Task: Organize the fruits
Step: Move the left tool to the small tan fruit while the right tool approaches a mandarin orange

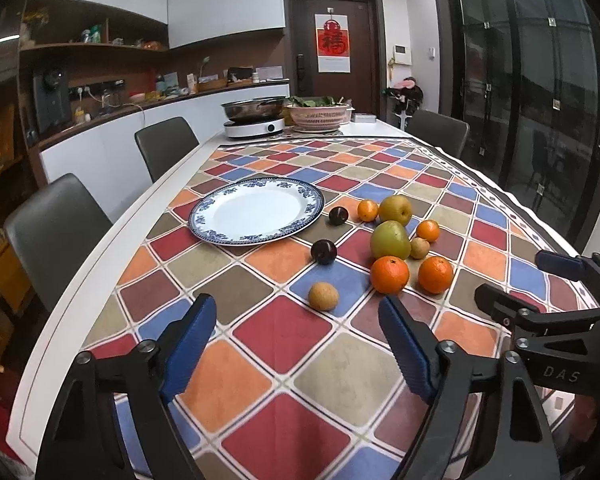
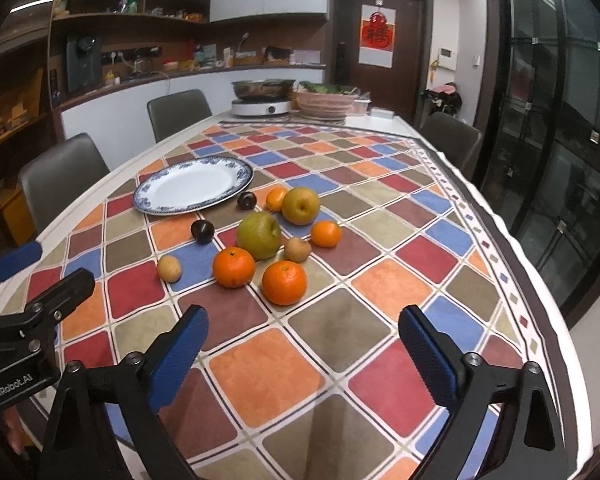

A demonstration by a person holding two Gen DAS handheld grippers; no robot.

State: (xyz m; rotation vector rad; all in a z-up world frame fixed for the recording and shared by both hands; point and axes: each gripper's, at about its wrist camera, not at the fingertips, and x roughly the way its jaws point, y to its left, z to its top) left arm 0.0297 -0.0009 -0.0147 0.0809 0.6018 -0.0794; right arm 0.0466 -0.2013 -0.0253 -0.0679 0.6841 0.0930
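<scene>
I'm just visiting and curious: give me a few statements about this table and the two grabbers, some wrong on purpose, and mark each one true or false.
1. The plate holds no fruit. True.
2. The left gripper is holding an orange. False: its jaws are open with nothing between them.
3. Two dark plums lie on the tablecloth beside the plate. True.
4. The right gripper is clamped on a pear. False: it is open and empty, short of the fruit.
5. A pot stands at the table's far end. True.

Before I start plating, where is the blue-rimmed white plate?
In both wrist views the blue-rimmed white plate lies empty on the checked tablecloth, left of the fruit, nearest a dark plum.
</scene>
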